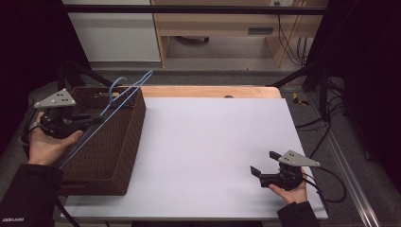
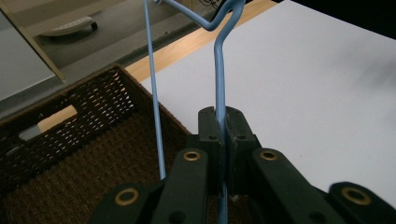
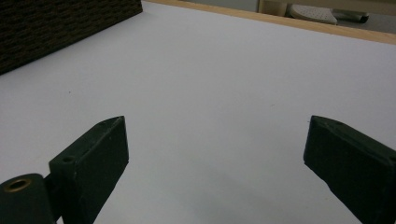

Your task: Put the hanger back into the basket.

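A light blue wire clothes hanger (image 1: 124, 92) (image 2: 218, 74) slants over the dark brown wicker basket (image 1: 126, 142) (image 2: 70, 154) at the table's left. My left gripper (image 1: 97, 118) (image 2: 221, 122) is shut on one of the hanger's wires and hovers above the basket's left half; the jaws pinch the wire between them. A second wire of the hanger runs past the jaws on their left. My right gripper (image 1: 265, 163) (image 3: 215, 144) rests low at the table's front right, open, with nothing between its jaws.
A white board (image 1: 213, 142) (image 3: 210, 79) covers the wooden table (image 1: 208, 91). The basket's corner (image 3: 70, 23) shows at the top left of the right gripper view. Cables lie on the floor at the right (image 1: 326, 123). Cabinets stand behind the table.
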Demonstrator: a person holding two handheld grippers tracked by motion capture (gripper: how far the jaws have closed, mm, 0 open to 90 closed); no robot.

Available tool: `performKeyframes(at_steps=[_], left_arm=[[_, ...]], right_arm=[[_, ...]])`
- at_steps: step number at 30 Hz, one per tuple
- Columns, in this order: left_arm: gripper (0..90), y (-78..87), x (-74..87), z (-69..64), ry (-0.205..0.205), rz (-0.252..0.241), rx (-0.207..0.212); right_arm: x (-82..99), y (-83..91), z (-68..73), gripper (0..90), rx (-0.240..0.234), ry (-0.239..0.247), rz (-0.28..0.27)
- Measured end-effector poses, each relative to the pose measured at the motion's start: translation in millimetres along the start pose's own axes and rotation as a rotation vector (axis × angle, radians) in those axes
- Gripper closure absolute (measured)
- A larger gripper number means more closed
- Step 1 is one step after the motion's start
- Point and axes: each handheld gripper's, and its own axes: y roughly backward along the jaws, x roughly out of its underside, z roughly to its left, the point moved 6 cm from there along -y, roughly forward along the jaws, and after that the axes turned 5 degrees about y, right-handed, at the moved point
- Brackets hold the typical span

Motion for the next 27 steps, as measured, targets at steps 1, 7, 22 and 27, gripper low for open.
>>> performKeyframes(at_steps=[1, 7, 22, 27], left_arm=[[87.2, 2.5, 2.3, 3.7, -0.007, 0.001, -0.008], [87.2, 11.4, 17.1, 24.4, 0.027, 0.004, -0.019], [87.2, 5.8, 62.7, 49.3, 0.070, 0.067, -0.027], [87.1, -6.2, 72.5, 48.7, 0.073, 0.083, -0.017]], right_arm=[[0.0, -0.1, 0.4, 7.0, -0.001, -0.002, 0.000], [-0.2, 0.6, 0.0, 7.0, 0.000, -0.001, 0.000], [0.2, -1.3, 1.1, 7.0, 0.000, -0.004, 0.002], [0.2, -1.1, 0.9, 6.9, 0.002, -0.002, 0.003]])
